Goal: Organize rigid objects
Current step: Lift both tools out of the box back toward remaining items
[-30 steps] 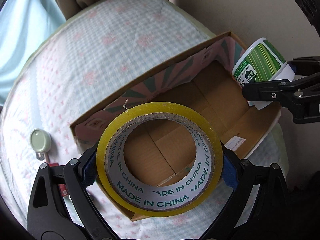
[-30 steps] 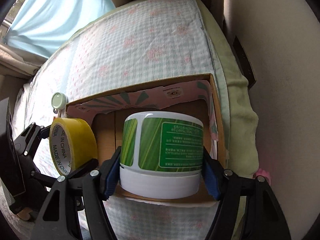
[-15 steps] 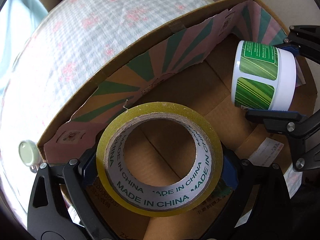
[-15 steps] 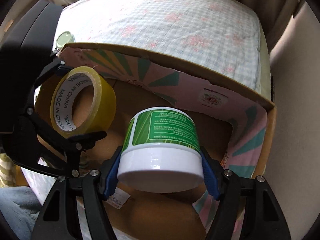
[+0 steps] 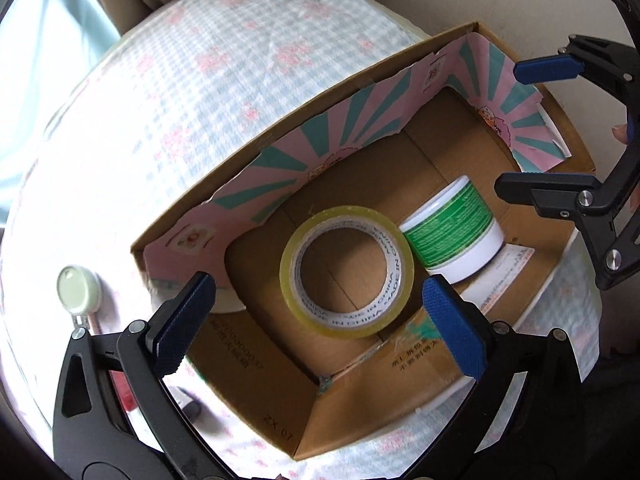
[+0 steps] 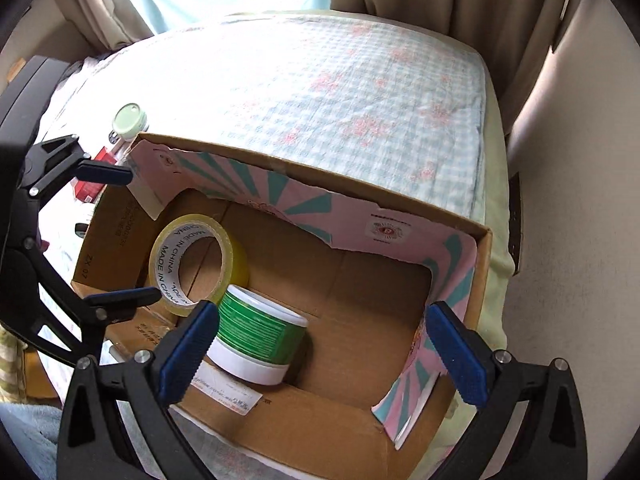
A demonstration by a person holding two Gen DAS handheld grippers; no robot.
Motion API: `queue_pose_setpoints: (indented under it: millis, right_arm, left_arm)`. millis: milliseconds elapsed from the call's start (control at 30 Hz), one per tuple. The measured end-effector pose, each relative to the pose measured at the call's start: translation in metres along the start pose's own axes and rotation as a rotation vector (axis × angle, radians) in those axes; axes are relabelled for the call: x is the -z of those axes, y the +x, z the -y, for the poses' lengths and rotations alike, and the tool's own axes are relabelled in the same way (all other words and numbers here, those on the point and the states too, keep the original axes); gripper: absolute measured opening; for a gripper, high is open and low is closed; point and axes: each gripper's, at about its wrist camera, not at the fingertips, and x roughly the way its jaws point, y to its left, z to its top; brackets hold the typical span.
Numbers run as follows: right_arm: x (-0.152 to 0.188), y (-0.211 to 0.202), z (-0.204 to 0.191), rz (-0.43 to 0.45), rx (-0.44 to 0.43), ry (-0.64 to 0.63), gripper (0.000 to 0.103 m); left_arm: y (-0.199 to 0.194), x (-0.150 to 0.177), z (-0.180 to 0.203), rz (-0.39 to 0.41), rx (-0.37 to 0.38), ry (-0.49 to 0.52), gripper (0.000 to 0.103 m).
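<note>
Tape roll (image 5: 346, 272), yellow, seemingly leans against green-labelled jar (image 5: 454, 234).

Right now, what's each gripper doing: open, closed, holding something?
Left gripper: open, empty; tape roll lies in the cardboard box.
Right gripper: open, empty; green jar sits in the box.

Left wrist: close above the cardboard box (image 5: 436, 368), looking down from its left near side.
Right wrist: close above, from right.
Shared: box interior.
</note>
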Motion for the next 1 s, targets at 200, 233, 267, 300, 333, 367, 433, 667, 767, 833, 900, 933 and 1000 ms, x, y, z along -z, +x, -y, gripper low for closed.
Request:
queue_pose_setpoints:
  millis: [200, 233, 267, 300, 333, 367, 433, 667, 767, 833, 900, 933, 1000]
  right_arm:
    - [-0.002, -0.011, 0.002, 0.015, -0.008, 0.08, 0.103]
    - [-0.002, -0.015, 0.0, 0.024, -0.005, 0.084, 0.103]
    - [-0.002, -0.019, -0.002, 0.029, 0.0, 0.085, 0.103]
    - [-0.002, -0.021, -0.003, 0.031, 0.004, 0.083, 0.103]
    - [-0.003, -0.024, -0.006, 0.032, 0.01, 0.082, 0.103]
    - [-0.004, -0.027, -0.007, 0.034, 0.016, 0.081, 0.103]
    - [-0.005, -0.036, -0.009, 0.037, 0.015, 0.078, 0.103]
    - [-0.012, -0.072, -0.03, 0.062, 0.006, 0.071, 0.103]
    - [-0.016, -0.088, -0.045, 0.086, 0.021, 0.063, 0.103]
    - [-0.02, -0.097, -0.055, 0.095, 0.011, 0.063, 0.103]
    - [-0.025, -0.104, -0.067, 0.108, -0.003, 0.06, 0.103]
    - [-0.028, -0.107, -0.072, 0.117, -0.011, 0.057, 0.103]
    - [-0.034, -0.113, -0.084, 0.132, -0.027, 0.056, 0.103]
  left_arm:
    - [-0.019, 0.007, -0.007, 0.012, -0.002, -0.027, 0.103]
    - [-0.017, -0.003, -0.012, 0.015, -0.004, -0.032, 0.103]
    - [-0.021, -0.003, -0.013, 0.019, -0.007, -0.038, 0.103]
    - [-0.026, -0.001, -0.015, 0.023, -0.009, -0.044, 0.103]
    - [-0.033, 0.002, -0.017, 0.027, -0.009, -0.052, 0.103]
    - [-0.039, 0.005, -0.018, 0.032, -0.01, -0.061, 0.103]
    - [-0.051, 0.008, -0.023, 0.046, -0.015, -0.077, 0.103]
    - [-0.104, 0.033, -0.042, 0.113, -0.044, -0.149, 0.103]
    - [-0.129, 0.052, -0.055, 0.143, -0.067, -0.206, 0.103]
    - [-0.145, 0.068, -0.066, 0.158, -0.08, -0.255, 0.103]
    - [-0.161, 0.085, -0.078, 0.175, -0.094, -0.304, 0.103]
    - [-0.169, 0.094, -0.084, 0.184, -0.101, -0.328, 0.103]
    - [-0.183, 0.114, -0.097, 0.195, -0.123, -0.377, 0.103]
